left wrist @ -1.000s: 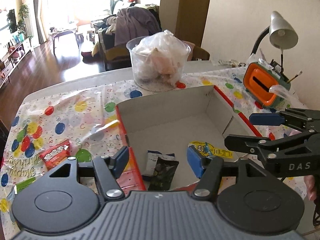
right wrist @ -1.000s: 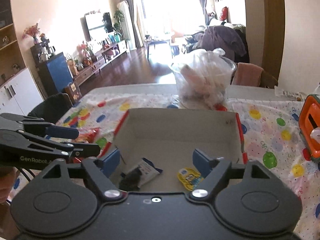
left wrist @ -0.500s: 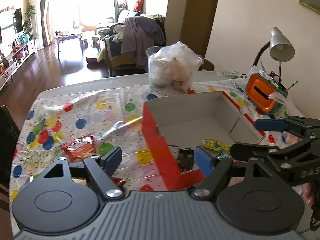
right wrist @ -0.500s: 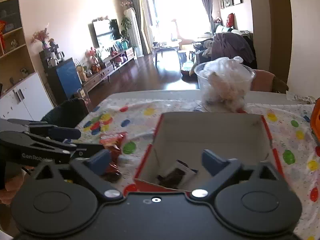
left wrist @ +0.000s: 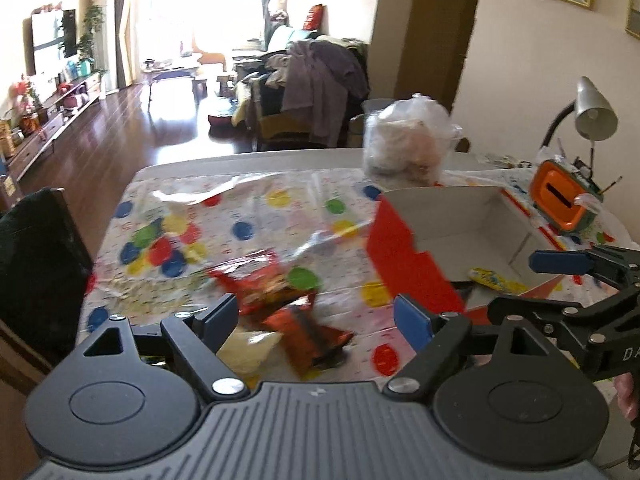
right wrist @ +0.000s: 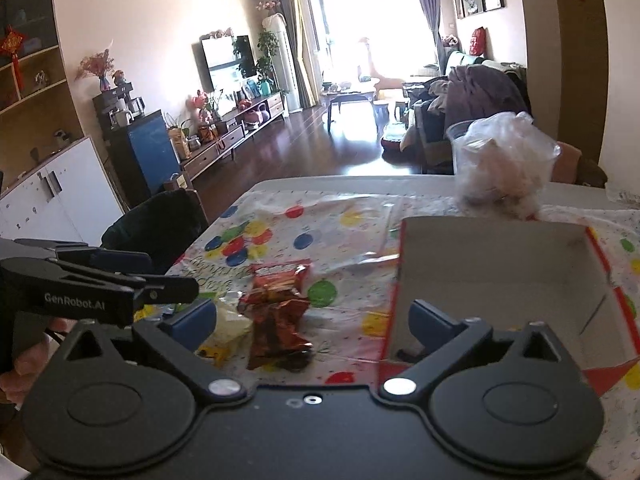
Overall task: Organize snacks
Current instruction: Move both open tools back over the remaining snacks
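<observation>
A red cardboard box [left wrist: 404,256] with a white inside stands on the spotted tablecloth, and a yellow snack [left wrist: 494,280] lies in it. Left of the box, loose red snack packets [left wrist: 304,328] and a pale yellow packet [left wrist: 248,348] lie in a heap. My left gripper [left wrist: 318,320] hovers over this heap with its jaws opening and nothing gripped. My right gripper [right wrist: 312,320] stands open and empty, between the red packets [right wrist: 276,328] and the box's [right wrist: 500,272] left wall. Each gripper shows in the other's view: right gripper [left wrist: 536,284], left gripper [right wrist: 160,274].
A clear tub [left wrist: 408,148] stuffed with a plastic bag stands behind the box. An orange and green holder [left wrist: 560,196] and a desk lamp [left wrist: 592,116] are at the far right. A dark chair [right wrist: 160,224] sits at the table's left edge.
Both grippers have swung left, from above the box's inside to the heap of packets on the tablecloth. Both pairs of jaws stand wider than before.
</observation>
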`<state>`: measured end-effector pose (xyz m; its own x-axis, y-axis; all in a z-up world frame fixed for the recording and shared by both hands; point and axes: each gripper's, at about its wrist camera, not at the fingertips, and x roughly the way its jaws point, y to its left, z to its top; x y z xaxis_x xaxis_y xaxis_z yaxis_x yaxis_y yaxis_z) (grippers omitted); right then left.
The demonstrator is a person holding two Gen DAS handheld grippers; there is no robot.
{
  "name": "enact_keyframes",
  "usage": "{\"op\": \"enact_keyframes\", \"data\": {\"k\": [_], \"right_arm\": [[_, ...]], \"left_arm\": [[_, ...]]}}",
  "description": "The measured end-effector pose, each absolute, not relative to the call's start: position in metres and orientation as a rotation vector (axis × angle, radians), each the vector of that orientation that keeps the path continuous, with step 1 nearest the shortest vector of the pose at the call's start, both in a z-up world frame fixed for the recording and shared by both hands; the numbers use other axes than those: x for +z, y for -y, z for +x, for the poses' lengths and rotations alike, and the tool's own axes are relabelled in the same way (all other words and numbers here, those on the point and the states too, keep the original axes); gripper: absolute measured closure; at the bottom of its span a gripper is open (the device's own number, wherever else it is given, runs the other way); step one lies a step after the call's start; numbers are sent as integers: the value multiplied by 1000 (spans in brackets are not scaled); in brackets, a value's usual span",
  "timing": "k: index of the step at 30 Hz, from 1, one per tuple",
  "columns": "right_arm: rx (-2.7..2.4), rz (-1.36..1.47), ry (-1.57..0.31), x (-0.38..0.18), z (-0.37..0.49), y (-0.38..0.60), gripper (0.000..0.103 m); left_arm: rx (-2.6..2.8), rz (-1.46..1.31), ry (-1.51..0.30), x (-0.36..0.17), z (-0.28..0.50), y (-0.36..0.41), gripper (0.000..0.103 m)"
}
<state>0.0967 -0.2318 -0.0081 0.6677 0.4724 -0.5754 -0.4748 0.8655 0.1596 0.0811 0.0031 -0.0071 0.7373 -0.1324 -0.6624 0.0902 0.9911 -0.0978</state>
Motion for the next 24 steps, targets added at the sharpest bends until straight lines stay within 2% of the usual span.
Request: {"op": "enact_keyframes", "data": {"k": [24], "right_arm": [[592, -170, -774, -66, 126, 138, 0]], "left_arm": [[146, -231, -854, -48, 83, -122, 18]]}}
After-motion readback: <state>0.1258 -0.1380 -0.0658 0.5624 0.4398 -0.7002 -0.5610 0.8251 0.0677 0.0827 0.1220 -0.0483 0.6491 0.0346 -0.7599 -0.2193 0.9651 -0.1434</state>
